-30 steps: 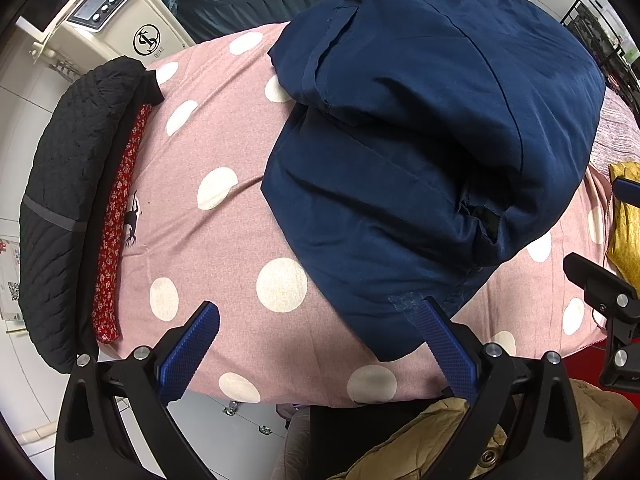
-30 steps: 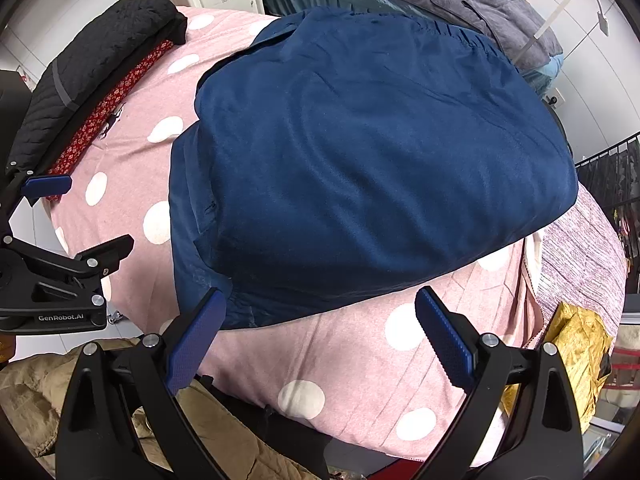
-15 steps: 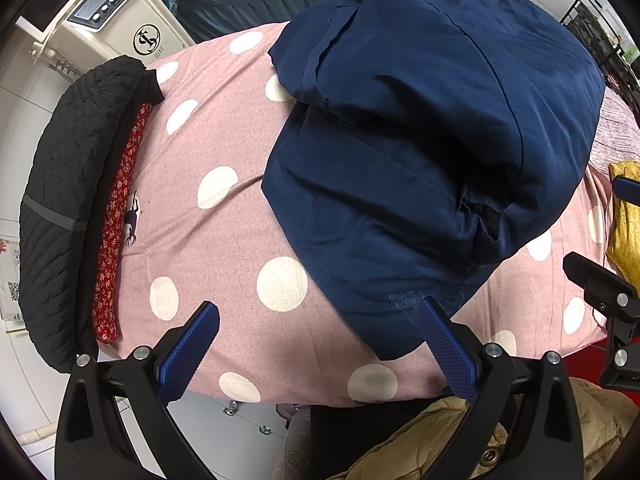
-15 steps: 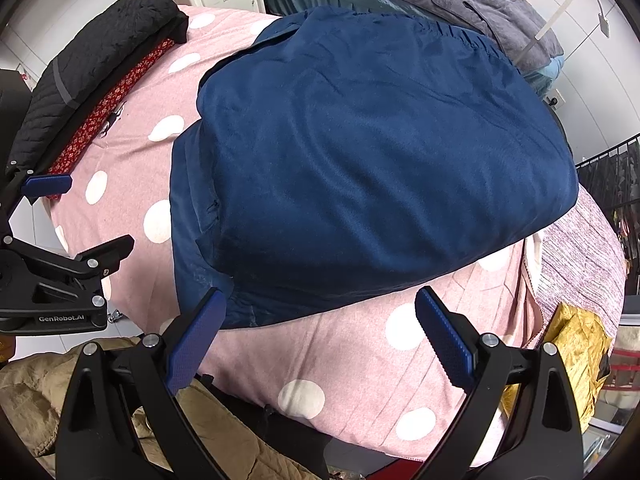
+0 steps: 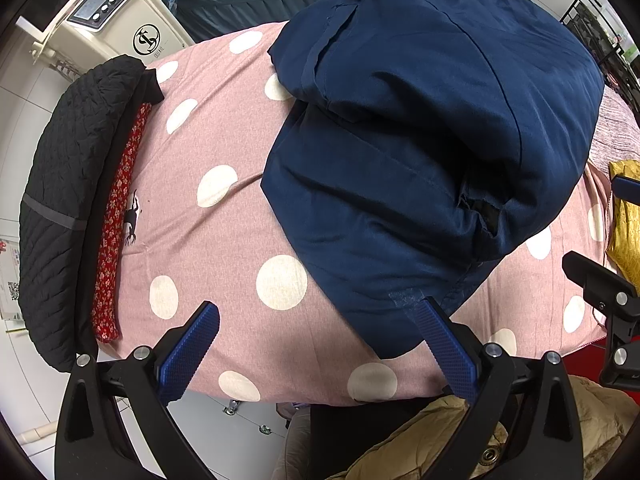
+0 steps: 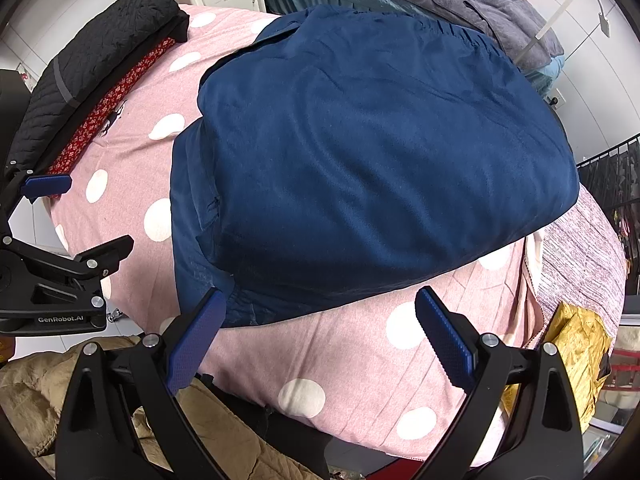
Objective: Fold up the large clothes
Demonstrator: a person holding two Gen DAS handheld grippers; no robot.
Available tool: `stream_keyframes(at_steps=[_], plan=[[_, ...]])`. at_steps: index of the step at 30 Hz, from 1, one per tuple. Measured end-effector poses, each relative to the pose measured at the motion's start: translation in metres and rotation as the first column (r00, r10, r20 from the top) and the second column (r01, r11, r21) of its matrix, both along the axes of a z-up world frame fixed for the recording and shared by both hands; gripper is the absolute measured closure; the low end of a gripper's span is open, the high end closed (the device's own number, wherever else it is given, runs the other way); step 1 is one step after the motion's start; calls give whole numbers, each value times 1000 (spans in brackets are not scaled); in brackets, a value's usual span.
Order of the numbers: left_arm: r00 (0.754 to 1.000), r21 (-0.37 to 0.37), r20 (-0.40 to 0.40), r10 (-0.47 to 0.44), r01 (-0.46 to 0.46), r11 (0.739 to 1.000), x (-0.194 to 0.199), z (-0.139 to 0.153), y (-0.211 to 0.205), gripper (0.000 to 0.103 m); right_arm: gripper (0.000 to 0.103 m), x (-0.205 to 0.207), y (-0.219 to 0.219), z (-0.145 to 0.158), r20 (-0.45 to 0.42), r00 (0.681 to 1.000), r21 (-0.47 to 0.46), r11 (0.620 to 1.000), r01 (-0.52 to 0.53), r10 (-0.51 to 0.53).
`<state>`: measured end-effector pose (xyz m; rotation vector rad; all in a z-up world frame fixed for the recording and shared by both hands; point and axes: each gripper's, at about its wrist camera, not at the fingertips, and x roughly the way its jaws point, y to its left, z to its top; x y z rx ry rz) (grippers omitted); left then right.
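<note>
A: On the pink polka-dot cover [image 5: 224, 240], what's lying there?

B: A navy garment [image 5: 432, 152], folded over itself into a thick bundle. It takes up the middle and far part of the cover.

A: And beside the navy garment?

B: Off to its left, at the cover's edge, a black quilted jacket [image 5: 68, 184] stacked over a strip of red floral cloth [image 5: 116, 220]. To its right, a crumpled yellow cloth [image 6: 576, 340].

A: The grippers?

B: The left gripper [image 5: 316, 344] has its jaws spread wide and grips nothing; its right-hand finger [image 5: 444, 344] overlaps the garment's near hem in the picture, though I can't tell if it touches. The right gripper [image 6: 320, 332] is also wide apart and empty, poised at the garment's near edge.
</note>
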<state>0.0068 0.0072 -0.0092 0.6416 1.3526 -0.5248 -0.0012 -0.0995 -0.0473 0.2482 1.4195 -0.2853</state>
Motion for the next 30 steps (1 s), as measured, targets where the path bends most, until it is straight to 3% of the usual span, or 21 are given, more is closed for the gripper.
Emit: stream_keyframes(at_steps=[30], plan=[[1000, -1, -8, 5, -5, 1000, -3, -5, 8, 6, 9, 1, 4, -1, -2, 1000, 1, 1000, -10, 10]])
